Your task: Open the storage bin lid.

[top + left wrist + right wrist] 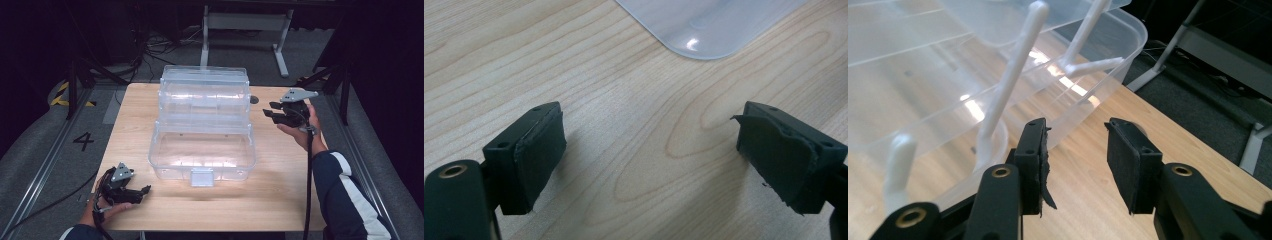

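A clear plastic tiered box (202, 125) stands opened out in the middle of the wooden table (280, 185), its trays stepped up toward the back and a latch at the front. My left gripper (142, 192) rests low at the table's front left corner, open; in the left gripper view the left gripper (649, 160) has its jaws wide apart over bare wood, with a corner of the box (709, 25) ahead. My right gripper (270, 110) hovers just right of the box's trays, open, holding nothing. In the right gripper view the right gripper (1075, 160) points past the box wall (948, 100) and its white hinge arms (1013, 75).
A dark round spot (254, 99) marks the table beside the box's right rear. Behind the table a white metal stand (245, 22) and cables lie on the grey floor. A painted "4" (83, 141) is on the floor at the left.
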The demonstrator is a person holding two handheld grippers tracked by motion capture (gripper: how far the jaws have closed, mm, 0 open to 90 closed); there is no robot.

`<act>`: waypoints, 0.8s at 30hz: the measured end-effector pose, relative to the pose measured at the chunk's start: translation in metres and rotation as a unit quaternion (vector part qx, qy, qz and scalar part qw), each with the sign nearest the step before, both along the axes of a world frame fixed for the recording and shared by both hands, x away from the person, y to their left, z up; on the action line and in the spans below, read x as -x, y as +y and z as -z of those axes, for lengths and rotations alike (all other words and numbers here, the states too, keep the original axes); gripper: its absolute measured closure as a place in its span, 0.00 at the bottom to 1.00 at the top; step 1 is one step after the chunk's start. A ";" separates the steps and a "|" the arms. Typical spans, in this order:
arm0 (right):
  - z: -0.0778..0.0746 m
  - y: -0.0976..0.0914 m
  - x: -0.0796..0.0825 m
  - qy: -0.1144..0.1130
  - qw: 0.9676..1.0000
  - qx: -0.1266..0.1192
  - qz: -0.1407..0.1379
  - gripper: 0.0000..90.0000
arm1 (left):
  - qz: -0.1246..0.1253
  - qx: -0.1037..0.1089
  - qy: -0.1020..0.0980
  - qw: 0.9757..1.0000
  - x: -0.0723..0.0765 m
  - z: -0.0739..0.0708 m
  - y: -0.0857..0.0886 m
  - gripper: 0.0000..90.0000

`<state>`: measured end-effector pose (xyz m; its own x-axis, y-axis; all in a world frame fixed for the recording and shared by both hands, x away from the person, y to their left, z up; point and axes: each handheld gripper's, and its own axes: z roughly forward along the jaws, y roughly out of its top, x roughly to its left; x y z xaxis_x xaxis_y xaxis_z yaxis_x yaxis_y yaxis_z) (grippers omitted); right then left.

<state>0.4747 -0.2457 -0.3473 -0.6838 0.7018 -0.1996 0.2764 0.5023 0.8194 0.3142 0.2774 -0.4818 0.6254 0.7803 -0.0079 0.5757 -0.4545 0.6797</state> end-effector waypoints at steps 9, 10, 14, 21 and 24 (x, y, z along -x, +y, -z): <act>0.011 -0.011 0.029 -0.002 1.000 0.004 -0.016 0.65 | -0.001 0.000 0.000 1.000 0.000 0.000 0.000 0.14; 0.012 -0.012 0.031 -0.003 1.000 0.005 -0.016 0.65 | -0.001 0.001 0.001 1.000 0.000 0.000 0.000 0.14; 0.019 -0.015 0.043 -0.001 1.000 0.008 -0.023 0.63 | -0.001 0.000 0.000 1.000 0.000 0.000 0.000 0.14; 0.032 -0.017 0.060 0.003 0.999 0.022 -0.030 0.58 | -0.001 0.000 0.000 1.000 0.000 0.000 0.000 0.14; 0.039 -0.019 0.067 0.004 0.999 0.025 -0.029 0.56 | -0.001 0.000 0.000 1.000 0.000 0.000 0.000 0.14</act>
